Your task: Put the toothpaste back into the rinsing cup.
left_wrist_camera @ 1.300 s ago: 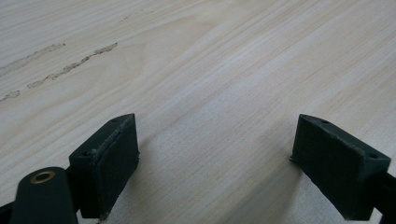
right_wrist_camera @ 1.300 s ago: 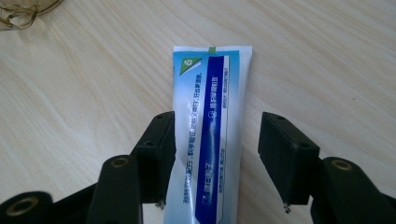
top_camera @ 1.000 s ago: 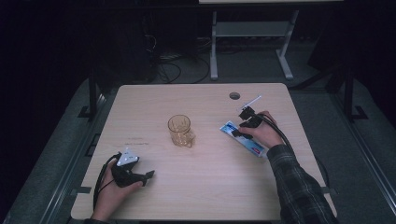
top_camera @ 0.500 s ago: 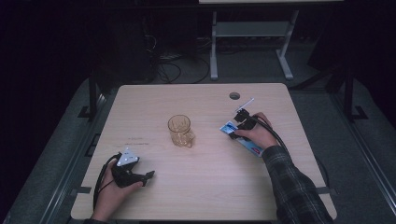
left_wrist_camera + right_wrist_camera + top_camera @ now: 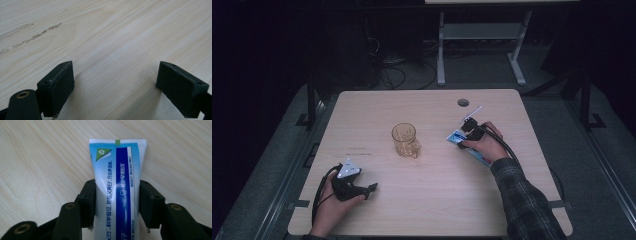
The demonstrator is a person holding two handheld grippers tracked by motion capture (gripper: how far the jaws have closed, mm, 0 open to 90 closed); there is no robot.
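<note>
the pale wooden surface (image 5: 432, 200) takes up the middle of the high view, with a small round hole (image 5: 463, 102) near its far edge at about one o'clock from the centre. just off centre, toward eleven o'clock, stands an amber glass mug (image 5: 405, 140), upright and apart from everything else. at about three o'clock from the mug lies a blue and white toothpaste tube (image 5: 117, 185), flat on the surface, its crimped end pointing away from the person's right hand (image 5: 487, 145). the right hand-held gripper (image 5: 117, 202) has its jaws closed against the two long sides of the tube, roughly midway along the part that shows, and the tube looks to be resting on the wood rather than lifted, though i cannot be sure. the left hand-held gripper (image 5: 115, 82) sits at about seven o'clock, low over bare wood, its jaws wide apart with nothing between them. the tube looks light and soft: a plastic skin over paste that will dent and bulge under a hard squeeze, and its glossy sides may slip. a hold across the body near the middle, as here, seems sensible; the flat crimp would be stiffer but thin, and the cap end is hidden under the hand.
</note>
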